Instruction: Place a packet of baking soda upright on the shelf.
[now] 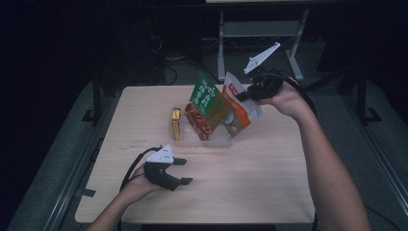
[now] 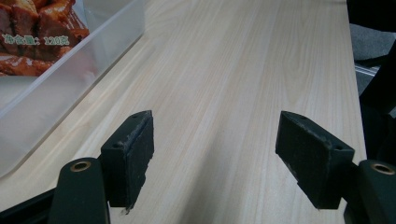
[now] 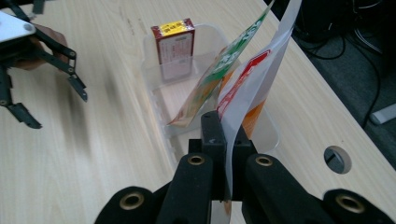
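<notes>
A clear plastic bin (image 1: 217, 140) (image 3: 154, 91) stands mid-table. Inside it a small yellow-and-red box (image 1: 176, 124) (image 3: 175, 49) stands upright at one end, and a green-and-red food pouch (image 1: 204, 103) (image 3: 224, 63) leans in the middle. My right gripper (image 1: 244, 95) (image 3: 226, 140) is shut on the edge of a white-and-orange pouch (image 1: 235, 108) (image 3: 252, 88), held tilted over the bin's other end beside the green pouch. My left gripper (image 1: 182, 171) (image 2: 215, 158) stands open above bare table, near the front left, with nothing between its jaws.
The bin's wall (image 2: 56, 88) lies close to the left gripper's left side. A round cable hole (image 3: 337, 159) is cut in the wooden table (image 1: 255, 183) near the right gripper. A metal frame (image 1: 260, 29) and cables sit behind the table.
</notes>
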Demonstrator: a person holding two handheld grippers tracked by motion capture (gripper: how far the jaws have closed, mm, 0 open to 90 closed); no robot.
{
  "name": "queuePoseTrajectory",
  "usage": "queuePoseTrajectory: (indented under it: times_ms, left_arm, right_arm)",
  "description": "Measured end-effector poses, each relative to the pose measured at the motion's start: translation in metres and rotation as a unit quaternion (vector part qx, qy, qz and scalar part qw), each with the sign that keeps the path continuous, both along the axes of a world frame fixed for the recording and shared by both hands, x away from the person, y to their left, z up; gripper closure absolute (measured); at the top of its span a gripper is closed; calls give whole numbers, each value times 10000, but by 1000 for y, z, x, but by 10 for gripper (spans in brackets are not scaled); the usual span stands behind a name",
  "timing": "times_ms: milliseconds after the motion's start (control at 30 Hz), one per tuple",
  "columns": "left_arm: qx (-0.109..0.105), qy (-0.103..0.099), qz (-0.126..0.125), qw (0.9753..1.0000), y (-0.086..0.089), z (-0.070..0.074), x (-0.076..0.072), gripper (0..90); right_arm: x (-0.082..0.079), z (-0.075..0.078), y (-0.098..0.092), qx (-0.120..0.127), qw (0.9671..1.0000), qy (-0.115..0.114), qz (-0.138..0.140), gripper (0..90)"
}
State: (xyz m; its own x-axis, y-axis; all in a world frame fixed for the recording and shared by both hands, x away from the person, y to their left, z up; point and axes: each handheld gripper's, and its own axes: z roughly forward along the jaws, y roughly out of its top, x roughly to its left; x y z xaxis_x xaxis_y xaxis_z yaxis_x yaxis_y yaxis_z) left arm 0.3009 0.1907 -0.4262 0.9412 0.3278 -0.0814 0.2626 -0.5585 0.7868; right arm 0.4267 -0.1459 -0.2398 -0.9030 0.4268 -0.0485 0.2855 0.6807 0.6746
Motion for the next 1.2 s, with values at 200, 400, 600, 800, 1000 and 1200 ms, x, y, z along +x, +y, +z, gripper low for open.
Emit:
queuePoseTrajectory:
  times_ms: [200,400,600,800,1000,1200]
  left_arm:
    - [-22,16,-2,10000,0,0,0,276]
    - [-26,41,-3,10000,0,-1,1,276]
    - [-16,45,-30,10000,0,-2,1,276]
    - [65,10,-29,10000,0,-2,1,276]
    - [89,14,-47,9999,-1,-2,1,276]
    - [94,27,-67,9999,-1,-2,1,276]
  right_arm:
    - [8,-3,7,-68,10000,24,-17,900]
    - [13,-11,12,-269,9996,82,-40,900]
    - [20,-18,16,-346,9993,112,-31,900]
    - [26,-23,17,-370,9991,193,-108,900]
    - [32,-31,21,-373,9987,317,-130,900]
    - [38,-42,25,-396,9983,416,-134,900]
